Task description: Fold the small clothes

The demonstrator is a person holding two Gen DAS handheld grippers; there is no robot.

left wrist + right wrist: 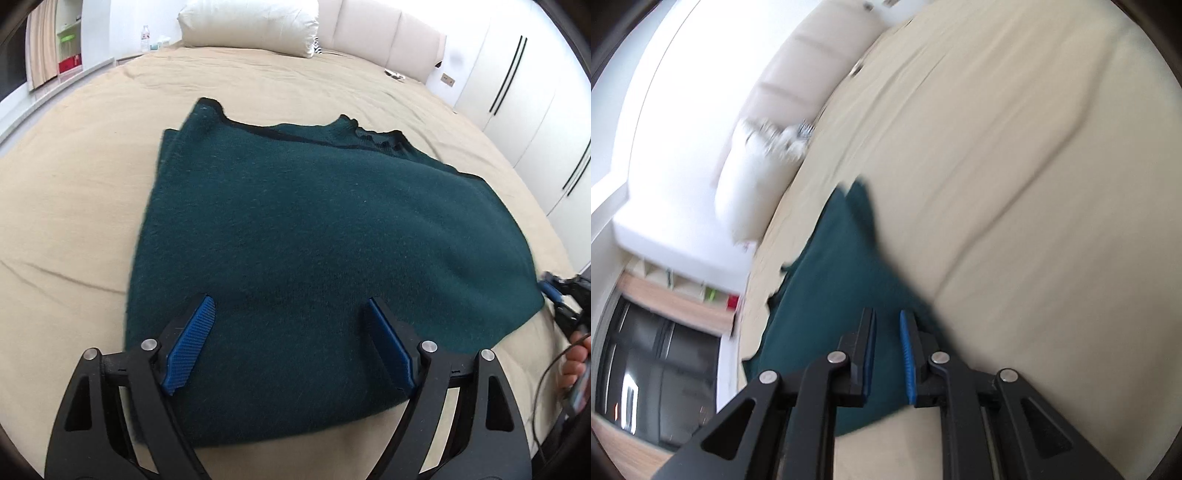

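Note:
A dark green knitted sweater [325,229] lies folded flat on the beige bed, its neckline with black trim at the far side. My left gripper [291,314] is open wide above the sweater's near edge, with nothing between its blue pads [192,339]. My right gripper [888,328] hovers over the sweater's right corner [827,295], its jaws a small gap apart with nothing between them. It also shows at the right edge of the left wrist view [557,295]. The right wrist view is blurred by motion.
The beige bedsheet [74,206] spreads all around the sweater. A white pillow [251,26] and padded headboard [380,33] stand at the far end. White wardrobe doors [528,96] are on the right. A bottle [145,37] stands at the back left.

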